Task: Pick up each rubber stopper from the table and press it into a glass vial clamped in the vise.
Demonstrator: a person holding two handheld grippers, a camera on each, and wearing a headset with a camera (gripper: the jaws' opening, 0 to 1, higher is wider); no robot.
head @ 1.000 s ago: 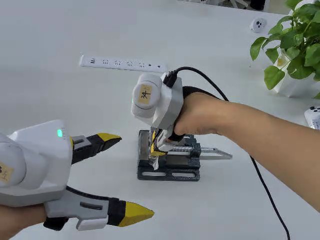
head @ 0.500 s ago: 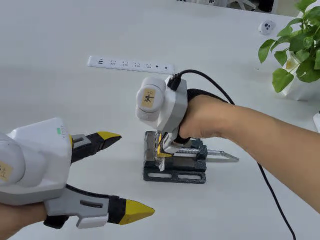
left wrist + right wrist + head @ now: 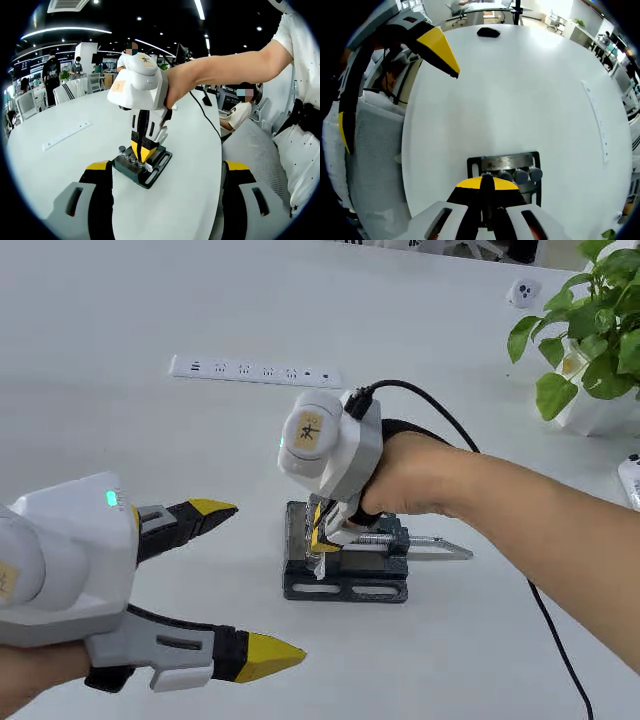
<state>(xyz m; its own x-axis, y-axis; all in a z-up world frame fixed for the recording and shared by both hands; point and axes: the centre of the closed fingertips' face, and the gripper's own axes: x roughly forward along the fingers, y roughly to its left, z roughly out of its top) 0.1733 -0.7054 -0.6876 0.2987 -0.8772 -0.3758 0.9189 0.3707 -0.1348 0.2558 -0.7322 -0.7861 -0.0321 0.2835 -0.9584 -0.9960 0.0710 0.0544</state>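
Task status, by judgement: looks well along, not yet closed out; three grey stoppers already seated in a row of vials clamped in the vise; end vial of the row directly under the right gripper, jaws drawn together with only a thin dark slit between them, tips pointing down at the vial mouth; cannot tell whether a stopper sits between or beneath those tips, so press-in counted as the step in hand. Left gripper at the lower left of the head view, well apart from the vise, jaws spread wide, holding nothing. Left to do, probably: finish the press, lift clear, deal with any further stopper. Surface: plain white table, matte, vise standing on it toward the near side; white power strip lying beyond the vise; black cable running from the right gripper toward the near edge; potted plant at the far right. Room, from the left gripper view: open office, ceiling lights, other tables, people in the background
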